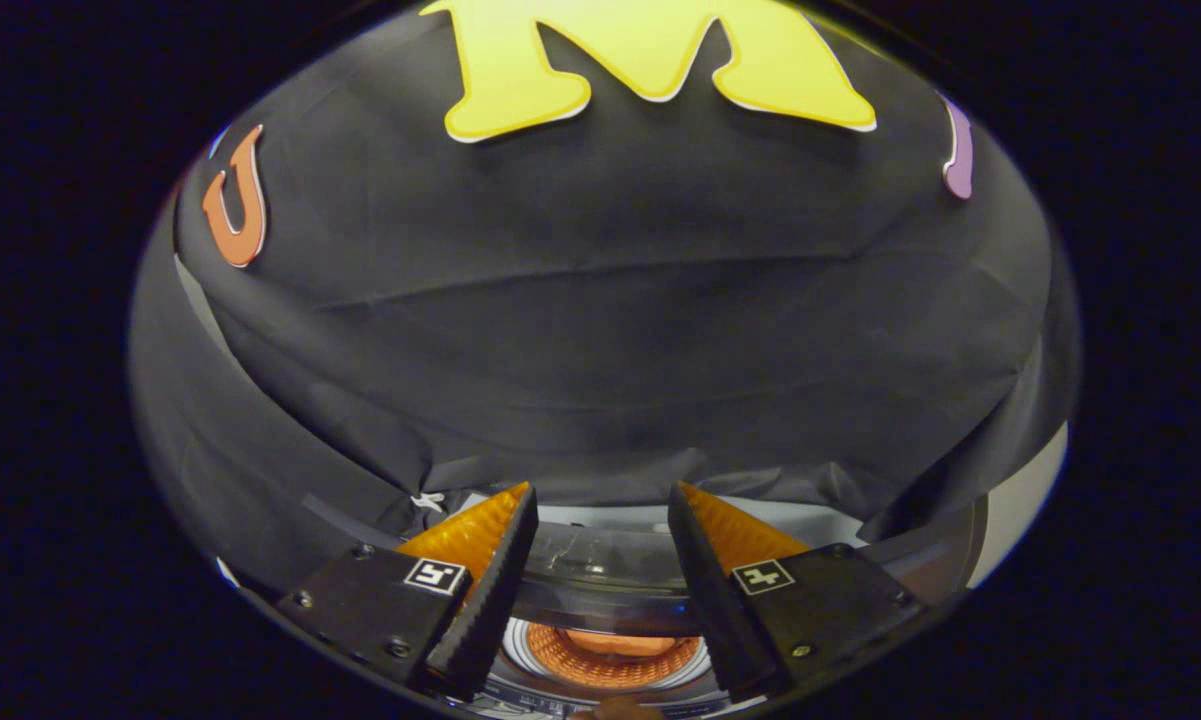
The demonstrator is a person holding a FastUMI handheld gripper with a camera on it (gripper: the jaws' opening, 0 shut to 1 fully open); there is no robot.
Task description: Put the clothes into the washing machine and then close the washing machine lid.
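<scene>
Gripper point(602, 520) held above the washing machine point(605, 655), its two fingers spread wide apart with nothing between the pads. Fingers point(480, 570) point forward over the machine toward the booth's black cloth wall point(600, 330), which hangs in loose folds beyond them and drapes down to the machine's back edge.

Washing machine sits below and between the fingers. Round drum opening point(610, 655) visible in the gap between them, low down; inside it glows orange, with a perforated or ribbed orange surface curving around. Whether that orange mass is clothes or the drum itself lit warm, cannot tell. Pale ring circles the opening.

Lid point(600, 570) stands raised, a clear curved panel with a dark frame, crossing the gap between the two fingers just behind the opening. Opening is uncovered. White top of the machine point(810, 520) shows behind the lid, up against the cloth.

Small rounded shape at the very near edge under the opening, too cut off to identify.
</scene>
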